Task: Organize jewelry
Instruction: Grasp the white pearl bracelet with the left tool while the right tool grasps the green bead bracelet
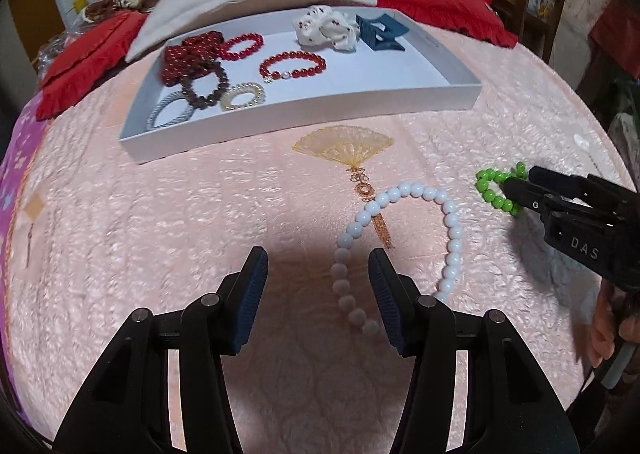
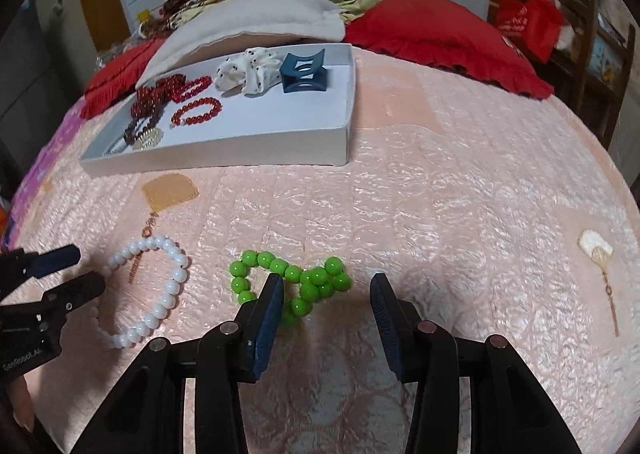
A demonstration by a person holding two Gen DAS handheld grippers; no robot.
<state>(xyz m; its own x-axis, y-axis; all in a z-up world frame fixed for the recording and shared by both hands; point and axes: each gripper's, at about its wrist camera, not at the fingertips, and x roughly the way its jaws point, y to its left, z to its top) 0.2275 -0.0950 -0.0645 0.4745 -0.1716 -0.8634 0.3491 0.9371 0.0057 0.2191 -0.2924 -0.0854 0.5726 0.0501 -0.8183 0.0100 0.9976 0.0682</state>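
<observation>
Nearest the left wrist lens, the left gripper [image 1: 318, 266] is seen with its jaws spread wide and empty, hanging just over the pink quilted bedspread [image 1: 160, 214]; one side of the white bead bracelet [image 1: 400, 238] runs up between the blue pads, though nothing is pinched; the right gripper [image 2: 326, 290] is likewise held with jaws apart and gripping nothing, its left pad [image 2: 268, 318] lying across the green bead bracelet [image 2: 292, 282], most of whose bunched loop sits between the jaws, the far end spilling out to the left; both strands lie on the bed, well apart from the white tray [image 1: 304, 116] at the far side, where red bead bracelets [image 1: 294, 64], a brown one, a pale coil tie, a spotted scrunchie [image 1: 326, 28] and a blue hair claw [image 1: 380, 32] are already gathered; whether any pad touches the beads cannot be told; trouble is judged most likely at the close: round, glossy beads may squirt out from flat pads if caught off centre, and only one bead of the twisted green loop may be pinched, so that the rest dangles and swings on the way to the tray; the soft quilt may also be nipped along with a strand if the jaws are lowered too far; the two grippers work near one another, so a crossing path could knock the neighbouring bracelet askew
</observation>
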